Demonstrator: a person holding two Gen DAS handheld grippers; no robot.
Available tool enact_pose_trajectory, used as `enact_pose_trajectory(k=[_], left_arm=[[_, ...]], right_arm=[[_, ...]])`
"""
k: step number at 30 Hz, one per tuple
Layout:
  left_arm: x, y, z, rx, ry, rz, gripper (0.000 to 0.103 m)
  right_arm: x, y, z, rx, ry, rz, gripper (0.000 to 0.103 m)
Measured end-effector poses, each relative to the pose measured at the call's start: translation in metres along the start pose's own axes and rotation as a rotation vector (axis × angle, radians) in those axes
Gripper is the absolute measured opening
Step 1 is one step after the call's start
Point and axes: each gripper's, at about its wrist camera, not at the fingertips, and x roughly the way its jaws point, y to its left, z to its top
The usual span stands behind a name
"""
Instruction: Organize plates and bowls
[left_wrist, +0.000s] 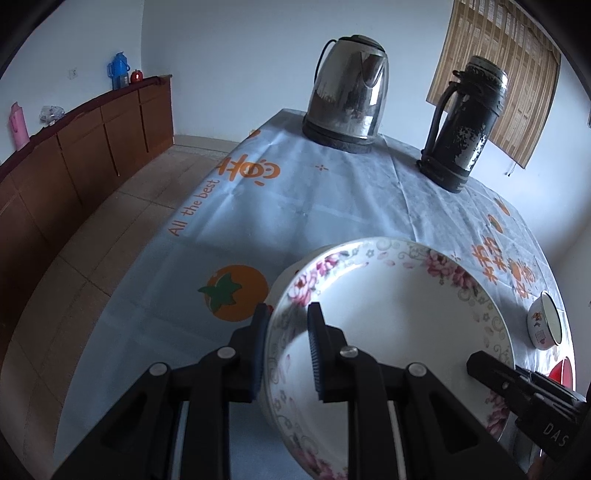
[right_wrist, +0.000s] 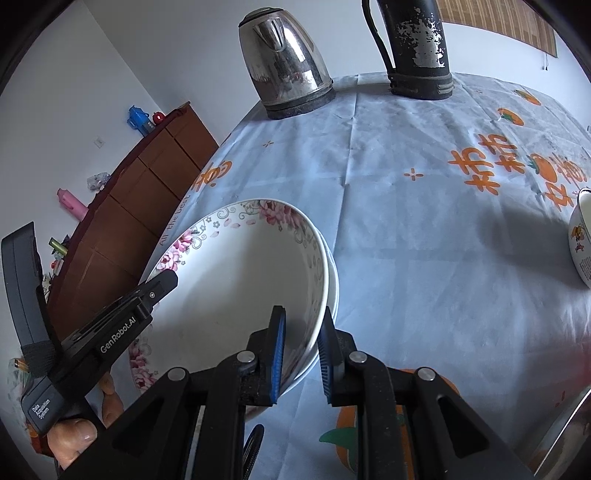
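The left tongs (left_wrist: 286, 349) are being closed on the left rim of the plate (left_wrist: 388, 325), with one finger under the rim and the other finger on the inner side. The right tongs (right_wrist: 304, 354) are being closed in the same way on the right rim of this plate (right_wrist: 236, 291), one pad inside and one pad outside. The plate, white with pink flowers on the border, is being held between both tongs just above the desk (left_wrist: 332, 206), near its front edge. A second white rim is being seen directly under the plate; whether the two are touching cannot be told. The desk is being covered by a pale cloth (right_wrist: 424, 229) with orange fruit prints and orange letters. A small bowl (left_wrist: 546, 325) is being kept at the right side of the desk, well apart from the plate. At the far end a steel kettle (left_wrist: 347, 94) and a dark flask (left_wrist: 461, 125) are standing upright, near each other. A brown cabinet (left_wrist: 85, 155) is being seen along the wall at the left.
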Motion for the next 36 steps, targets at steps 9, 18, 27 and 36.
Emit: enact_pose_trajectory(k=[9, 18, 27, 36], left_arm=[[-0.023, -0.003, 0.007, 0.015, -0.075, 0.017, 0.018], [0.001, 0.003, -0.002, -0.005, -0.022, 0.009, 0.018], [0.007, -0.002, -0.006, 0.009, -0.025, 0.001, 0.018], [0.010, -0.011, -0.009, 0.052, -0.051, 0.031, 0.018]], right_arm=[[-0.022, 0.012, 0.003, -0.037, -0.070, 0.002, 0.019], [-0.003, 0.003, -0.008, -0.016, -0.037, 0.001, 0.019], [0.002, 0.000, -0.015, -0.021, -0.058, -0.030, 0.019], [0.004, -0.009, -0.020, -0.004, -0.089, -0.018, 0.019]])
